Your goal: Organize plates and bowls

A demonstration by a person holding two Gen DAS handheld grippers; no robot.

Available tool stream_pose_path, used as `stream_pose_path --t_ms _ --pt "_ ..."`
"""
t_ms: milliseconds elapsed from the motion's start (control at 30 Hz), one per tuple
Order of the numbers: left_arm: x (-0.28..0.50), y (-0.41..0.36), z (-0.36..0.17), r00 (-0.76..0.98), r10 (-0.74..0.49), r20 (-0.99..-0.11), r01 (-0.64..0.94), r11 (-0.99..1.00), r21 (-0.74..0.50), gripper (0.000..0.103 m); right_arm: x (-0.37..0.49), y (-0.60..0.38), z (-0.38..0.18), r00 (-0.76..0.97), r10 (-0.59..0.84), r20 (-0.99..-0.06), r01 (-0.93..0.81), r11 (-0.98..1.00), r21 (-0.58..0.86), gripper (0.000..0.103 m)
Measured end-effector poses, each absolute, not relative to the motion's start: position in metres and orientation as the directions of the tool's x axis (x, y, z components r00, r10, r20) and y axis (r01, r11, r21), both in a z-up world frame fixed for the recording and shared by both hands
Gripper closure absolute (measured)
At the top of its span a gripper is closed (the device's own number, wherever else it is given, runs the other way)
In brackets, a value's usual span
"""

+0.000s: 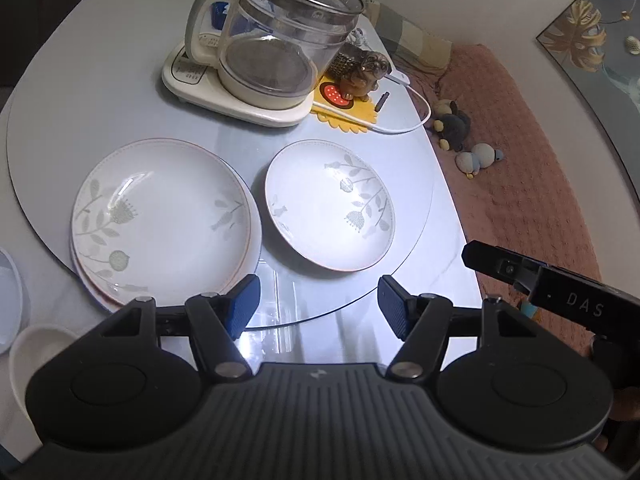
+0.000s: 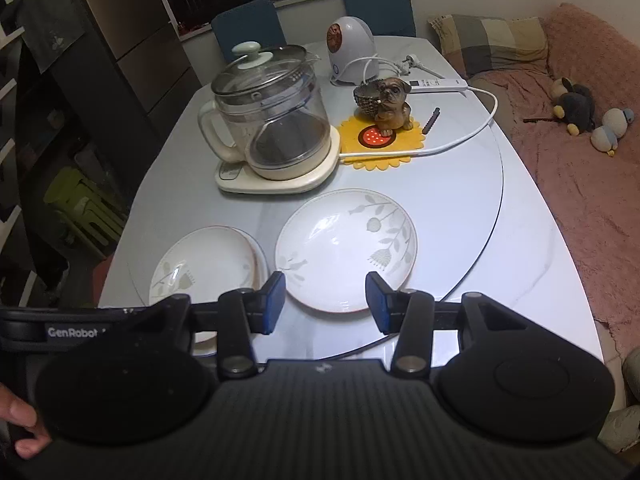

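Filling most of the left wrist view, a pale marble-look table (image 1: pixel 100 60) carries a round glass turntable (image 1: pixel 416 184); a pink-covered sofa (image 1: pixel 520 184) runs down the right side and a framed picture (image 1: pixel 592 36) hangs at upper right. Left of centre sits a stack of plates (image 1: pixel 160 216), and just beside it, apart, a single plate (image 1: pixel 328 204). A glass kettle (image 1: pixel 276 32) stands at the top, its lid cut off by the frame. The left gripper (image 1: pixel 318 308) hovers at lower centre over the table edge, jaws wide apart and holding nothing. At the left edge a white bowl (image 1: pixel 30 344) and a bluish dish (image 1: pixel 8 300) are cut off and hard to make out. From the right wrist view, the same table (image 2: pixel 520 248) stretches up to two blue chairs (image 2: pixel 248 24), with dark shelving at the left too dim to read. The right gripper (image 2: pixel 326 300) hangs at lower centre, jaws spread and empty, either side of the near rim of the single plate (image 2: pixel 344 248). The stack (image 2: pixel 208 264) lies at lower left, partly hidden by the left gripper's body.
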State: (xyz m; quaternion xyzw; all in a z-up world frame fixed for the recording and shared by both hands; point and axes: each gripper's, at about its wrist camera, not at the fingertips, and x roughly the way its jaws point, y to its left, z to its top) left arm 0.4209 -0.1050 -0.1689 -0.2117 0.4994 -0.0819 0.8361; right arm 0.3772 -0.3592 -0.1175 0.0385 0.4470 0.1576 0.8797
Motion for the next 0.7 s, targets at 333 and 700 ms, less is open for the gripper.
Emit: stream_pose_path --t_ms 333,700 --pt "0.455 -0.137 -0.217 0.445 -0.284 -0.849 -0.272 0.861 -0.431 0.034 0.463 -0.397 -0.174 0.420 0.378 -0.825 -0.337 0.909 0.245 0.056" --pt "0.479 -0.143 -0.257 0.430 -0.249 -0.868 -0.445 0.778 -0.443 0.048 0.539 -0.404 -0.226 0.305 0.429 -0.850 -0.374 0.875 0.307 0.057"
